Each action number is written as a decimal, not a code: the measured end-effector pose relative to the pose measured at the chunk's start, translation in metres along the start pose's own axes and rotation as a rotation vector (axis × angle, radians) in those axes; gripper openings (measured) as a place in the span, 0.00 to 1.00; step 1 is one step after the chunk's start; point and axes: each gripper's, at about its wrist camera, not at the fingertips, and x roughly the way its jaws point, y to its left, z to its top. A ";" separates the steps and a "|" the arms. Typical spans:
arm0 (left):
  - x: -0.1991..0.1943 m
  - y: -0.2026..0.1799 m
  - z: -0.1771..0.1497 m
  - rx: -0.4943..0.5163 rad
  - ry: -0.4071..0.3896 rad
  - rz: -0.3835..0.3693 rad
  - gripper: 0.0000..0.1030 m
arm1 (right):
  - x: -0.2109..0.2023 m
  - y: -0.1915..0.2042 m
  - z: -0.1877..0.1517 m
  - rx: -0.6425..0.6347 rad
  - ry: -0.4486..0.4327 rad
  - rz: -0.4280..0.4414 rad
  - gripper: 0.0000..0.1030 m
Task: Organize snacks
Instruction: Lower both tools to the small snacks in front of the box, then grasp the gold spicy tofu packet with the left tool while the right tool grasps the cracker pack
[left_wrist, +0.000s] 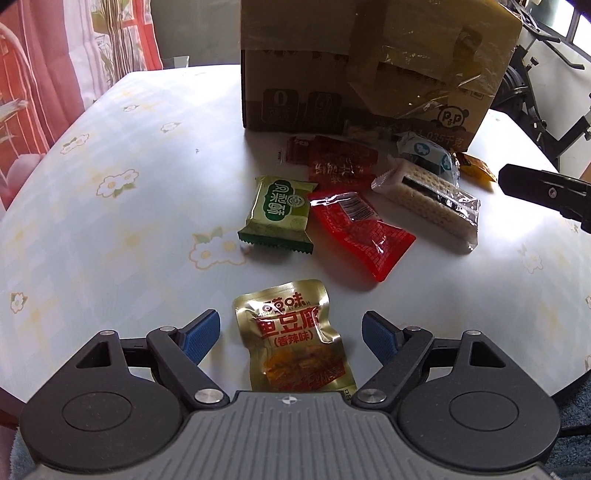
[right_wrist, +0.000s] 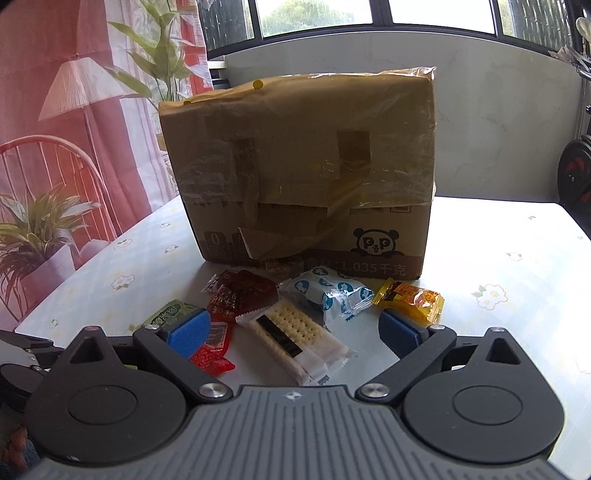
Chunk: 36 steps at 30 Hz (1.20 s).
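Several snack packets lie on the table in front of a cardboard box (left_wrist: 369, 66). My left gripper (left_wrist: 291, 332) is open, its jaws on either side of a gold packet (left_wrist: 295, 339) that lies flat. Beyond it are a green packet (left_wrist: 279, 214), a red packet (left_wrist: 360, 232), a dark red packet (left_wrist: 332, 158) and a clear-wrapped cracker pack (left_wrist: 424, 199). My right gripper (right_wrist: 295, 328) is open above the cracker pack (right_wrist: 295, 336). A white-and-blue packet (right_wrist: 332, 291) and a yellow-orange packet (right_wrist: 410, 299) lie just ahead of it.
The table (left_wrist: 110, 221) has a pale floral cloth. The tall taped box (right_wrist: 299, 173) stands at the back. A curtain (right_wrist: 74, 110) hangs at the left and an exercise bike (left_wrist: 535, 85) stands at the right. The right gripper shows at the left wrist view's right edge (left_wrist: 546, 192).
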 end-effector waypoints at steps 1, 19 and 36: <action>0.000 -0.001 0.000 0.004 -0.001 0.003 0.83 | 0.001 0.000 -0.002 -0.001 0.006 -0.001 0.96; -0.005 0.010 0.003 -0.004 -0.086 -0.001 0.58 | 0.014 0.002 -0.013 -0.003 0.070 0.000 0.96; -0.032 0.035 0.060 -0.059 -0.267 0.012 0.58 | 0.058 0.005 -0.003 -0.251 0.155 0.034 0.80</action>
